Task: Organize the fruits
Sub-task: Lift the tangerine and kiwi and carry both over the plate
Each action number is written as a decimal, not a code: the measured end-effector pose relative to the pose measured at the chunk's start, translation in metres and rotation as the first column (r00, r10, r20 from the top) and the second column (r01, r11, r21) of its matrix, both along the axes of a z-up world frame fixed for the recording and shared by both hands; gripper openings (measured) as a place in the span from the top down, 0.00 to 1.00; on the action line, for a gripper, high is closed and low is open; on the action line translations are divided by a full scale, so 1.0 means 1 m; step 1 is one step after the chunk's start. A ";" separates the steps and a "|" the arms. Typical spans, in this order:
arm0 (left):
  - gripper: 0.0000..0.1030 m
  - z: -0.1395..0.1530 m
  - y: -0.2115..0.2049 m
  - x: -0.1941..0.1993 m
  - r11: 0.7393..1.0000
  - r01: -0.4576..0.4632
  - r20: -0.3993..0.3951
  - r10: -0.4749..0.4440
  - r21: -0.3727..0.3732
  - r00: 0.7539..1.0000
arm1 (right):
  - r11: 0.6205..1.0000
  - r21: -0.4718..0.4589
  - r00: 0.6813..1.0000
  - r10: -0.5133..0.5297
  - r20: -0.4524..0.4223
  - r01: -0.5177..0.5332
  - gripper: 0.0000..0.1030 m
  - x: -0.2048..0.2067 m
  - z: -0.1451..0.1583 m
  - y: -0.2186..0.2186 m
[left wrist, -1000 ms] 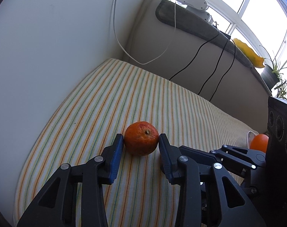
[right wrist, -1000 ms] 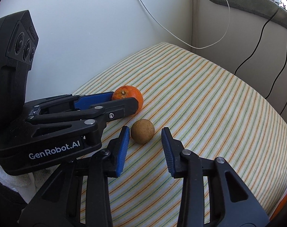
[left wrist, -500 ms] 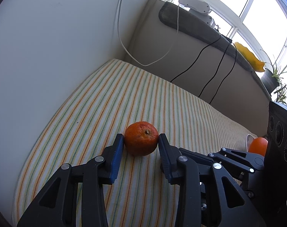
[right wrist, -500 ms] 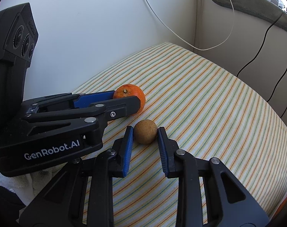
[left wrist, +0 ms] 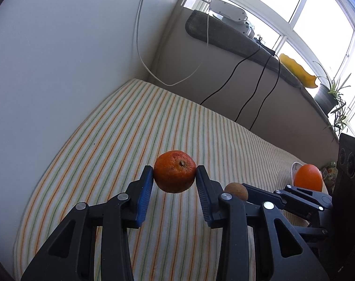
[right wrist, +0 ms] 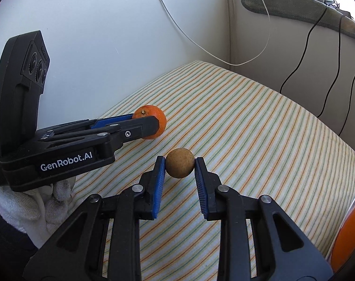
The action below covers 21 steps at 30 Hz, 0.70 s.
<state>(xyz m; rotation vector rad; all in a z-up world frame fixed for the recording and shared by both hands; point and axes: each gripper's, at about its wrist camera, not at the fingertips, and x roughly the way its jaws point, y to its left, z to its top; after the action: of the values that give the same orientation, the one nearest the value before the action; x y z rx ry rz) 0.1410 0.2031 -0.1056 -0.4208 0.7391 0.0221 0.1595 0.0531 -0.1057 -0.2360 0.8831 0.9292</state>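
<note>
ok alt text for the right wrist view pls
The right gripper pinches a small brown fruit above a striped cloth. To its left, the left gripper, held by a white-gloved hand, grips an orange.

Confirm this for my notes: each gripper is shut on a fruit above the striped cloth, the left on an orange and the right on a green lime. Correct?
Not quite. The right gripper holds a small round brown fruit, not a green lime; the right wrist view shows it. The rest stands: the left gripper is shut on the orange, above the striped cloth.
</note>
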 end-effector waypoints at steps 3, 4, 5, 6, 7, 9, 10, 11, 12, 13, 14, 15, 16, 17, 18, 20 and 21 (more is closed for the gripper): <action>0.66 0.008 -0.008 -0.004 1.000 0.010 0.017 -0.011 0.003 1.000 | 1.000 0.027 1.000 -0.010 0.001 0.010 0.74 0.000 0.008 -0.012; 0.66 0.011 -0.011 -0.005 1.000 0.016 0.023 -0.016 0.005 1.000 | 0.999 0.037 1.000 -0.014 0.002 0.014 0.74 -0.001 0.010 -0.017; 0.66 0.015 -0.015 -0.007 1.000 0.021 0.030 -0.021 0.008 0.999 | 0.999 0.045 1.000 -0.018 0.004 0.017 0.74 -0.003 0.013 -0.022; 0.66 0.018 -0.019 -0.008 1.000 0.027 0.037 -0.027 0.010 0.999 | 0.998 0.053 1.000 -0.022 0.008 0.022 0.74 -0.002 0.016 -0.027; 0.66 0.021 -0.023 -0.008 0.999 0.035 0.043 -0.035 0.012 0.998 | 0.998 0.058 1.000 -0.027 0.015 0.027 0.74 -0.003 0.019 -0.032; 0.66 0.028 -0.032 -0.010 0.998 0.053 0.057 -0.054 0.019 0.997 | 0.997 0.067 0.999 -0.037 0.029 0.035 0.74 -0.006 0.024 -0.040; 0.66 0.031 -0.037 -0.011 0.998 0.062 0.064 -0.063 0.023 0.996 | 0.997 0.073 0.999 -0.042 0.033 0.040 0.74 -0.007 0.027 -0.046; 0.66 0.034 -0.042 -0.011 0.997 0.071 0.071 -0.073 0.028 0.995 | 0.996 0.080 0.998 -0.048 0.035 0.046 0.74 -0.008 0.030 -0.052; 0.66 0.037 -0.047 -0.013 0.996 0.081 0.077 -0.083 0.031 0.994 | 0.995 0.088 0.998 -0.055 0.036 0.051 0.74 -0.009 0.032 -0.058; 0.66 0.039 -0.051 -0.014 0.995 0.090 0.083 -0.092 0.033 0.992 | 0.994 0.094 0.997 -0.062 0.037 0.058 0.74 -0.009 0.035 -0.065; 0.66 0.042 -0.056 -0.014 0.994 0.099 0.088 -0.102 0.036 0.991 | 0.993 0.101 0.997 -0.069 0.040 0.065 0.74 -0.009 0.037 -0.072; 0.66 0.044 -0.061 -0.014 0.993 0.109 0.093 -0.112 0.040 0.989 | 0.992 0.107 0.996 -0.076 0.042 0.072 0.74 -0.010 0.039 -0.078; 0.66 0.046 -0.068 -0.012 0.992 0.119 0.096 -0.123 0.043 0.988 | 0.991 0.111 0.995 -0.085 0.046 0.080 0.74 -0.010 0.041 -0.085; 0.65 0.048 -0.073 -0.012 0.990 0.130 0.100 -0.134 0.045 0.986 | 0.990 0.115 0.994 -0.093 0.051 0.087 0.74 -0.010 0.043 -0.092; 0.65 0.049 -0.079 -0.012 0.989 0.139 0.103 -0.144 0.048 0.984 | 0.989 0.119 0.993 -0.101 0.056 0.094 0.74 -0.011 0.046 -0.098; 0.65 0.052 -0.089 -0.011 0.986 0.159 0.108 -0.164 0.049 0.981 | 0.986 0.126 0.991 -0.118 0.065 0.110 0.74 -0.013 0.051 -0.111; 0.65 0.052 -0.094 -0.011 0.984 0.169 0.110 -0.173 0.050 0.979 | 0.985 0.129 0.989 -0.128 0.070 0.118 0.74 -0.013 0.053 -0.118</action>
<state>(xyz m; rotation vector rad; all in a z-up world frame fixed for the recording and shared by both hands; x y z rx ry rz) 0.1298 0.1087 -0.0531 -0.3158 0.6593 -0.1474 0.1465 -0.0647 -0.0523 -0.1082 0.7562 0.8507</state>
